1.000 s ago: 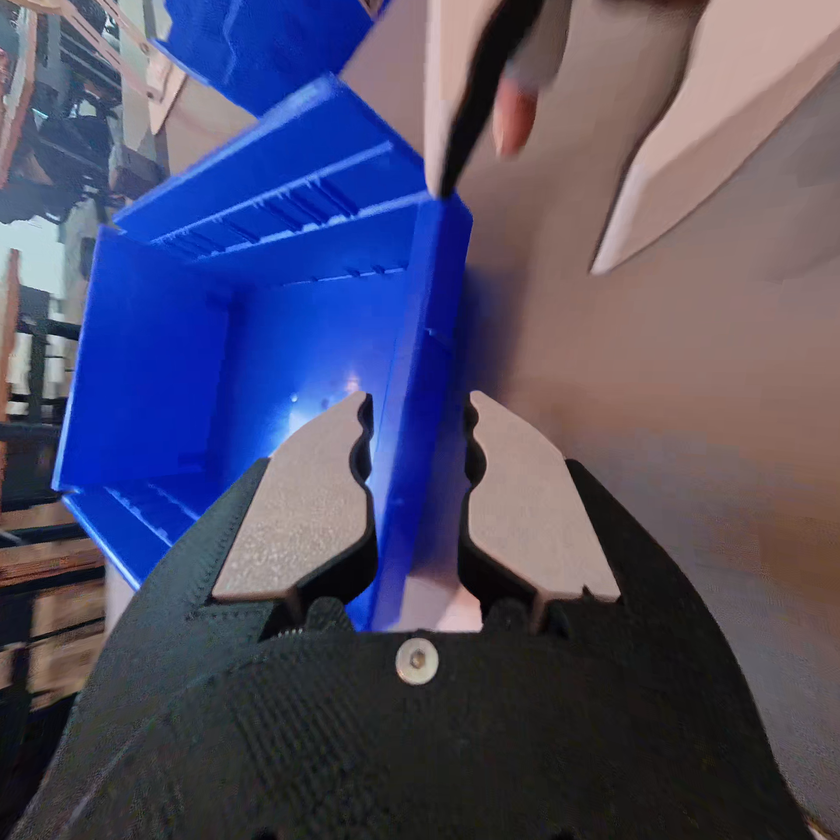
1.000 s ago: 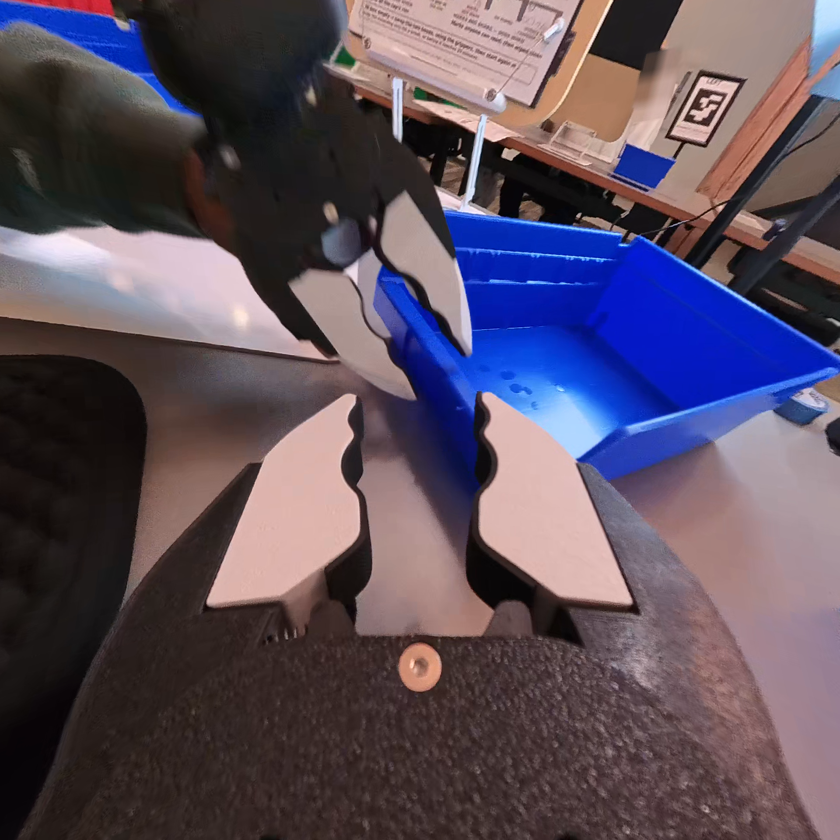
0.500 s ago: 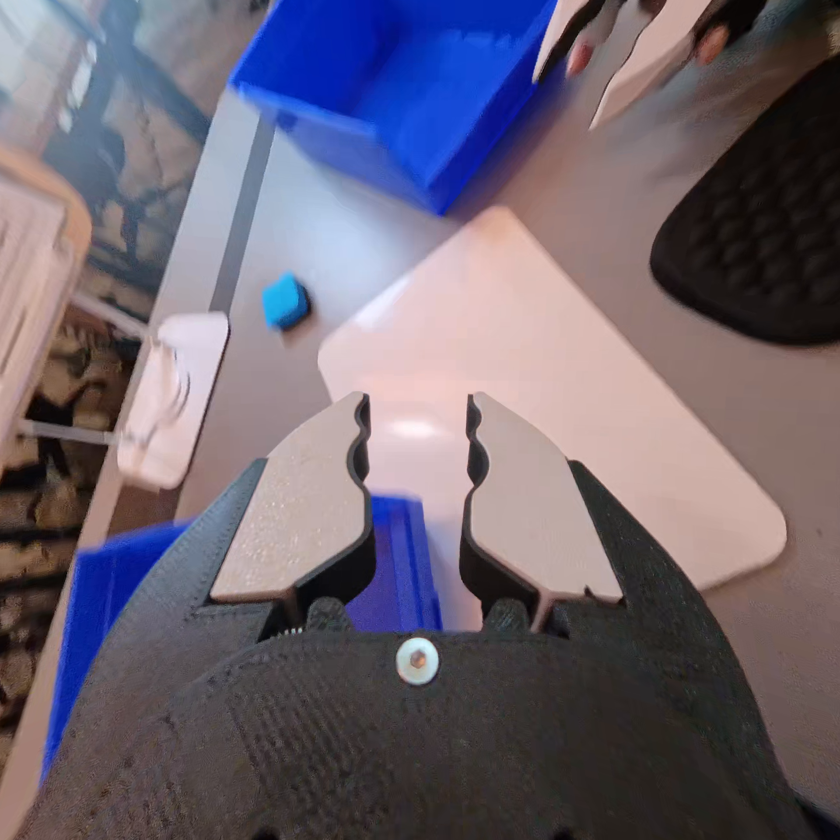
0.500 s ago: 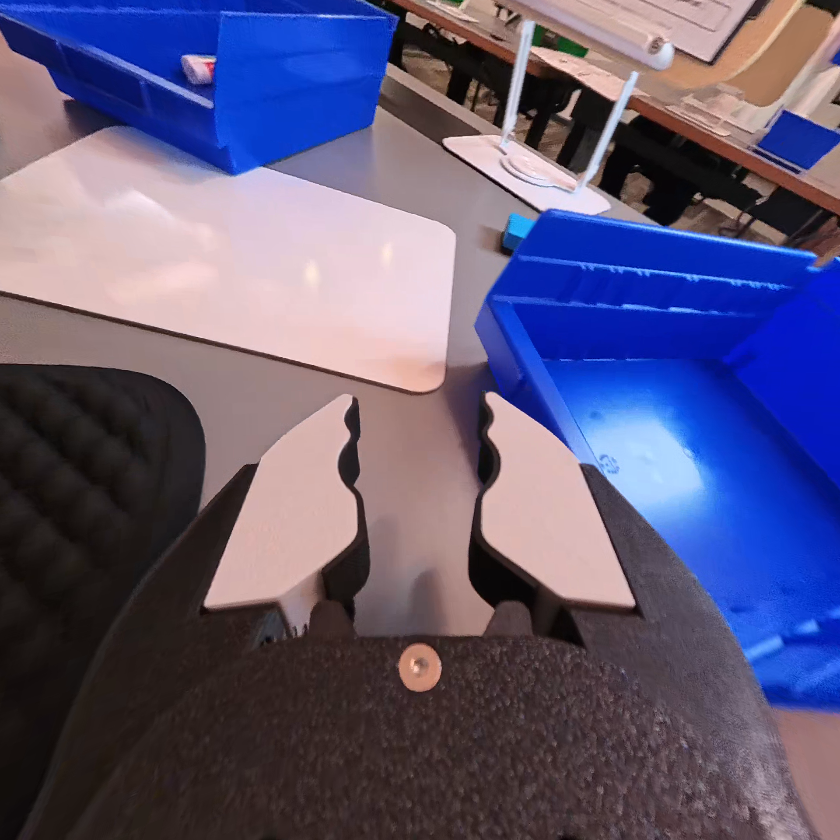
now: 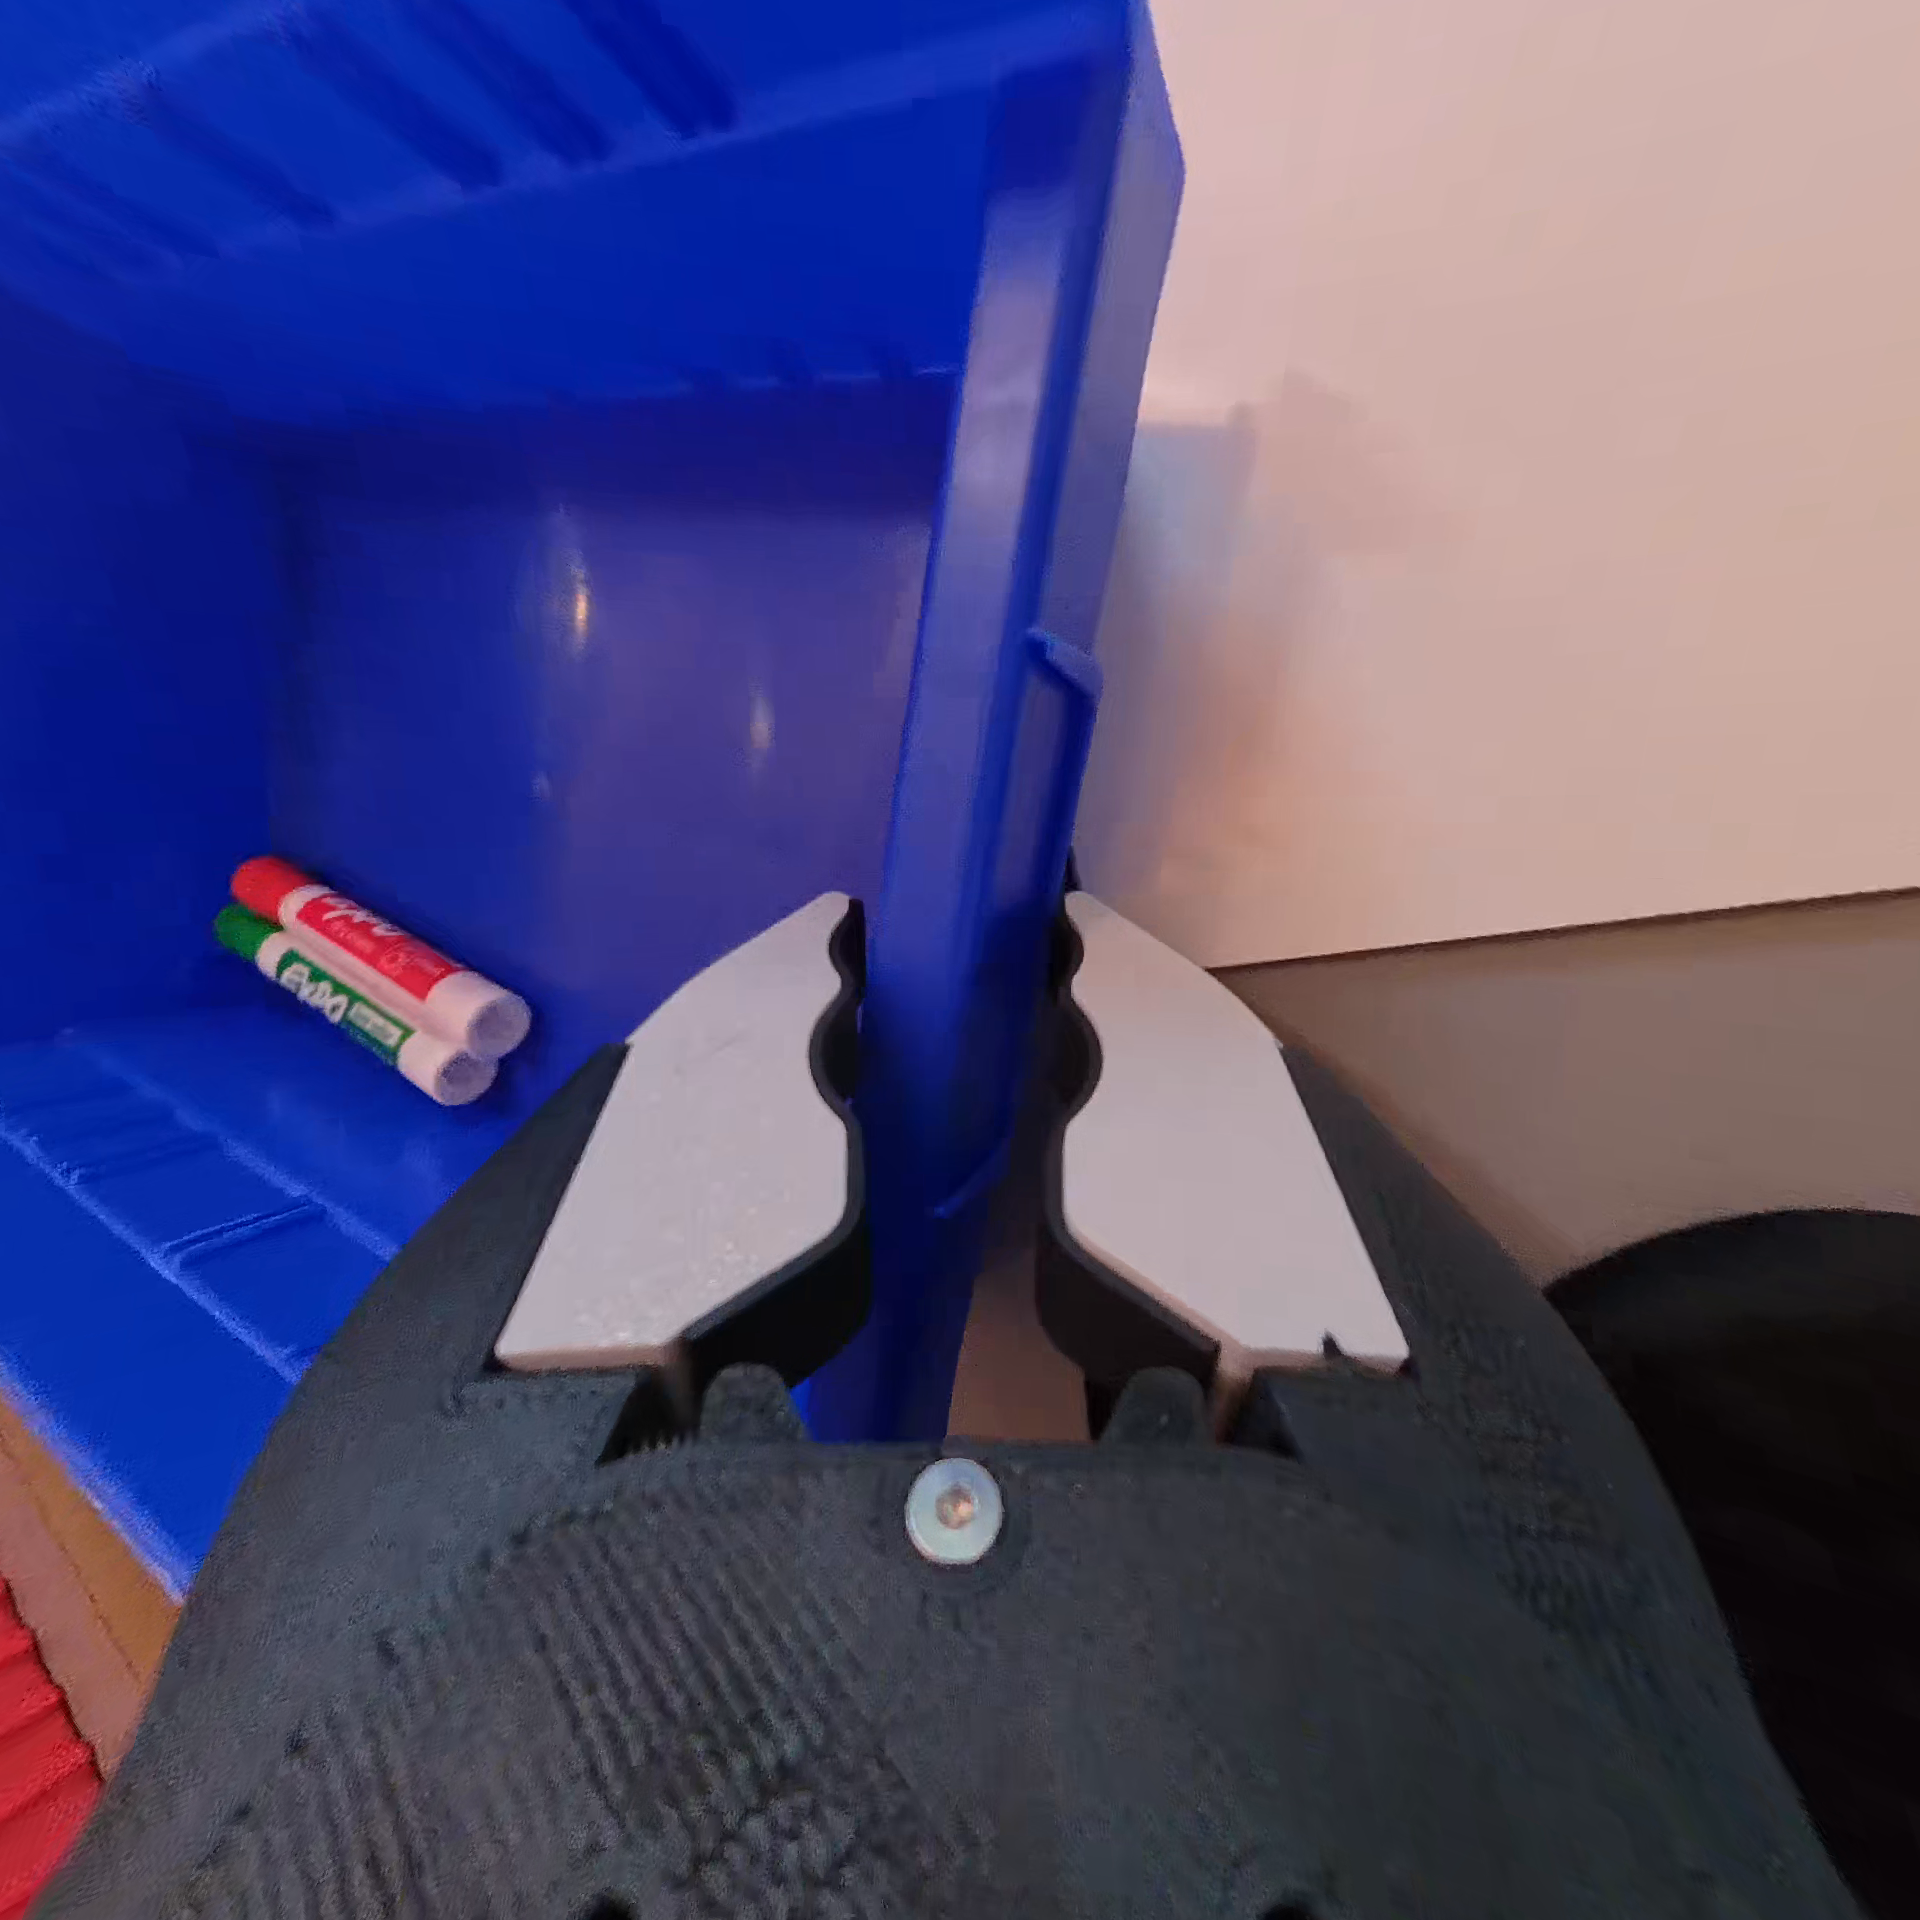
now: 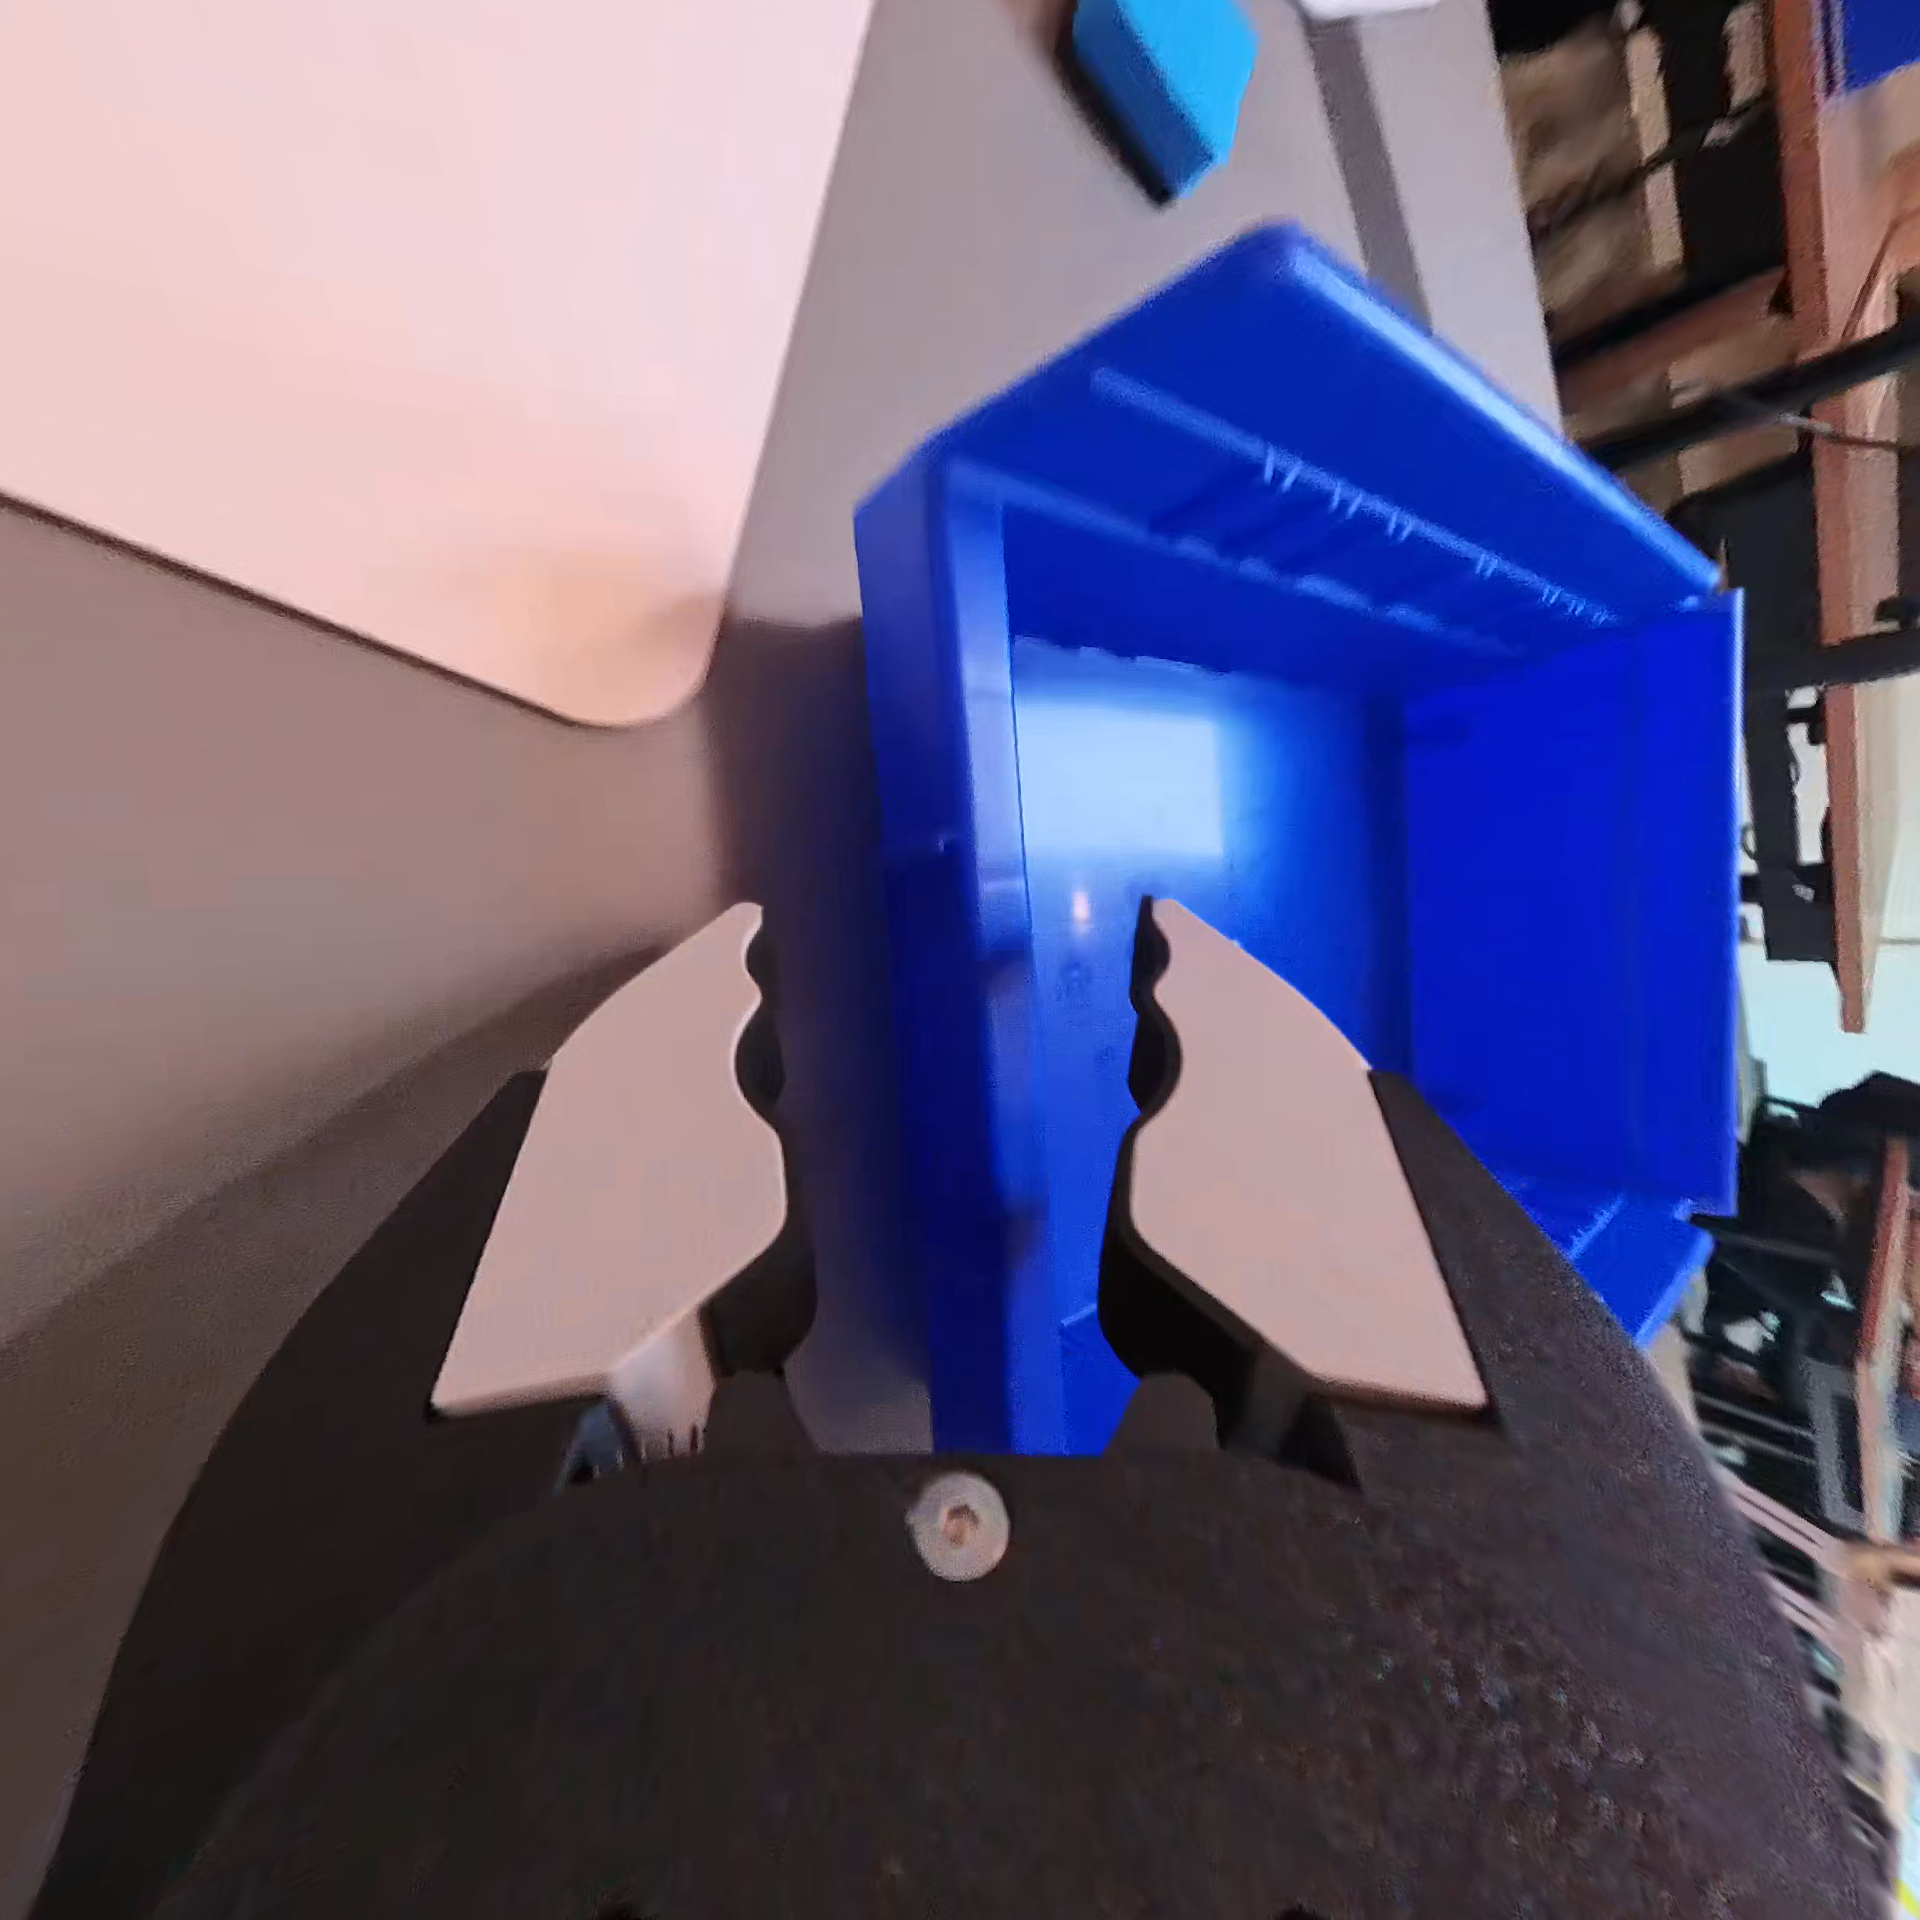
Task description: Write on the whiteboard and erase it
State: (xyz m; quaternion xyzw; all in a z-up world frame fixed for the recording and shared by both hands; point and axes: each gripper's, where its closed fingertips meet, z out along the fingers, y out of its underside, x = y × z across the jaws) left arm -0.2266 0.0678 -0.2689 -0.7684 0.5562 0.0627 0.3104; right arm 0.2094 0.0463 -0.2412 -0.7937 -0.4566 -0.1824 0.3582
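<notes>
Whiteboard [image 5: 1558, 416] unmarked: left gripper [image 5: 961, 925] jaws clamp the marker bin [image 5: 997, 623] wall beside it; right gripper [image 6: 951, 914] jaws gape astride the empty bin [image 6: 1558, 883] wall; fetching markers [image 5: 374, 977] comes next.

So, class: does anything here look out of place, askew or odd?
Nothing spilled or damaged. One oddity: the left gripper is shut on the blue bin wall, not a marker; the red marker and green marker lie untouched inside.

Workshop or storeroom: wooden racking [image 6: 1839, 343], blue bins [image 6: 1558, 831]

Blue bin [image 5: 623, 520], red-capped marker [image 5: 374, 951], green-capped marker [image 5: 343, 1013], white whiteboard [image 5: 1558, 416].
</notes>
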